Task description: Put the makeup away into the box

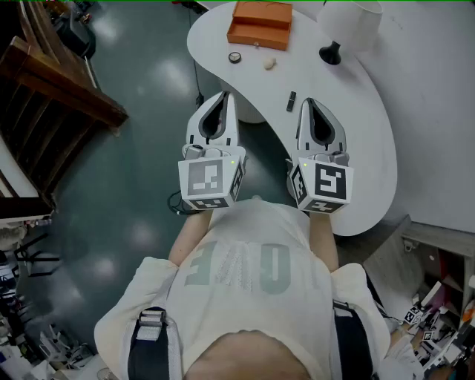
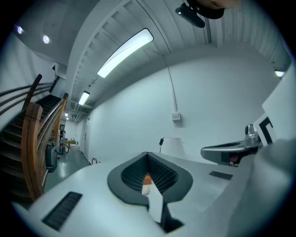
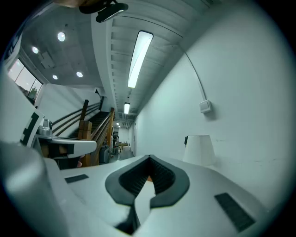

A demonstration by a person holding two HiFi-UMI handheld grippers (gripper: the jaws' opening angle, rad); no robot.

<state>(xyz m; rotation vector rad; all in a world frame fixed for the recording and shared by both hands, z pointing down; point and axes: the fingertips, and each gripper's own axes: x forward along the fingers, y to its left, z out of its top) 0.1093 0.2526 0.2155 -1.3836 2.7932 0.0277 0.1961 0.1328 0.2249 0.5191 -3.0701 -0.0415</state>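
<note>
An orange box [image 1: 260, 24] with its drawer pulled out stands at the far end of the white curved table [image 1: 364, 148]. In front of it lie a small round compact [image 1: 234, 57] and a beige sponge [image 1: 270, 64]. A small black stick [image 1: 291, 101] lies closer to me. My left gripper [image 1: 223, 95] hovers level over the table's left edge, shut and holding nothing. My right gripper [image 1: 311, 101] is beside it over the table, just right of the black stick, also shut and holding nothing. Through the left jaws I glimpse the orange box [image 2: 147, 178] and the sponge [image 2: 146, 188].
A lamp with a black base [image 1: 330, 53] and white shade [image 1: 356, 22] stands right of the box. A wooden staircase [image 1: 52, 82] rises at the left over a dark green floor. Cluttered shelving [image 1: 438, 312] sits at the lower right.
</note>
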